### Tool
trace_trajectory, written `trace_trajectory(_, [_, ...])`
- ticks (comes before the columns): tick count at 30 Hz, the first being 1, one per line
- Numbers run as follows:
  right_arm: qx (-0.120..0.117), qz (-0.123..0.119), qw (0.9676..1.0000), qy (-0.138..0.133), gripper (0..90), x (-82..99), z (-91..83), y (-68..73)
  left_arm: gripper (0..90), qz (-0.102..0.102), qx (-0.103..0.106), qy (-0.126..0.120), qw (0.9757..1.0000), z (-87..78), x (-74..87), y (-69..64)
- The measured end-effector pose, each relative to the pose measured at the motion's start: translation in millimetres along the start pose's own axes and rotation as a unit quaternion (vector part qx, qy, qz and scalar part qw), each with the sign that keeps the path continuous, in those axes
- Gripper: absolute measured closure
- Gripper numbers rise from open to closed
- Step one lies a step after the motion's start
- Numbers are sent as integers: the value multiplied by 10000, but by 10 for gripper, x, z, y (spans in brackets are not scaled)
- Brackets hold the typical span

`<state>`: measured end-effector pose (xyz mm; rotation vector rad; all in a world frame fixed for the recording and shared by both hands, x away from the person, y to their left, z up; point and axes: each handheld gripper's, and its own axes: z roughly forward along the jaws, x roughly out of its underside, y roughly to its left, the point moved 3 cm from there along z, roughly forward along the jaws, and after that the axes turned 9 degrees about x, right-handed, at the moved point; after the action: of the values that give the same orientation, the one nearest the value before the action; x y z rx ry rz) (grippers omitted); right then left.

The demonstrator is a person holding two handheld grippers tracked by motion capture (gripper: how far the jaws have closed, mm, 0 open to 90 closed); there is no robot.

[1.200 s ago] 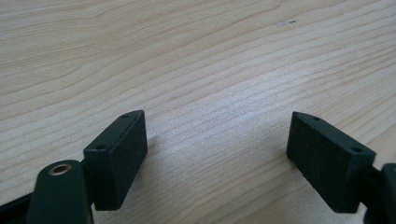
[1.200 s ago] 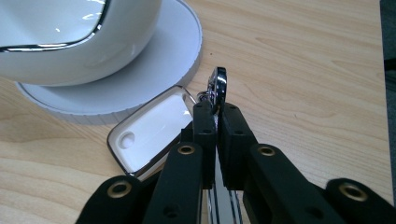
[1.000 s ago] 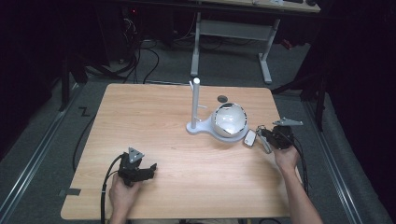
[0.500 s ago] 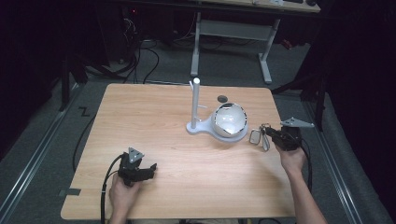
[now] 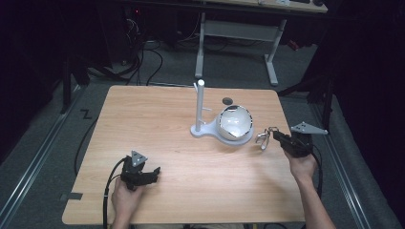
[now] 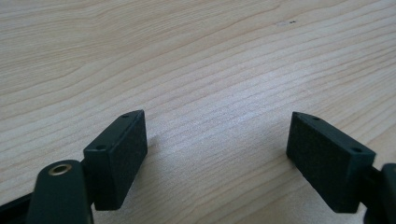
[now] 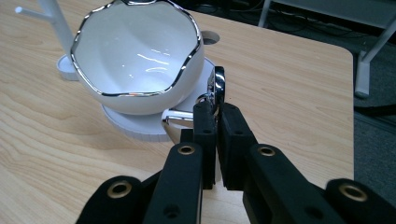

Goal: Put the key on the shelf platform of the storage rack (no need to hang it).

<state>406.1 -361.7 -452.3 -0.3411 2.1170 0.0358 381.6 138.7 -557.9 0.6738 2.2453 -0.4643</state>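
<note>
A white bowl (image 5: 234,121) with a wavy silver rim sits on the round base of a white stand (image 5: 203,130) with an upright post. My right gripper (image 5: 276,137) hovers just right of the bowl, shut on a shiny chrome metal piece (image 5: 263,139) that hangs from its tips. In the right gripper view the pads (image 7: 205,116) pinch the metal piece (image 7: 218,84) in front of the bowl (image 7: 137,51). My left gripper (image 5: 152,172) rests near the table's front left. Its jaws stand open (image 6: 217,126) over bare wood, with nothing between them.
The wooden table (image 5: 157,124) has a round cable hole (image 5: 228,101) behind the bowl. The stand's post (image 5: 200,102) carries a short side peg. Beyond the far edge stand a desk frame and cables on a dark floor.
My right gripper has drawn back to the right, away from the bowl, and lifted a little with the metal piece in it. The left gripper has stayed put.
</note>
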Motion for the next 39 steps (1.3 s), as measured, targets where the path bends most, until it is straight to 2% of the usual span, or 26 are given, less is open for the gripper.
trace_trajectory(23, [-432,-71,9988,-218,871,-64,-209,191,207,1,-1,0,10000,0,0,0])
trace_trajectory(39, [-749,-128,9965,-336,871,-272,-316,326,207,0,-5,-6,10000,1,0,0])
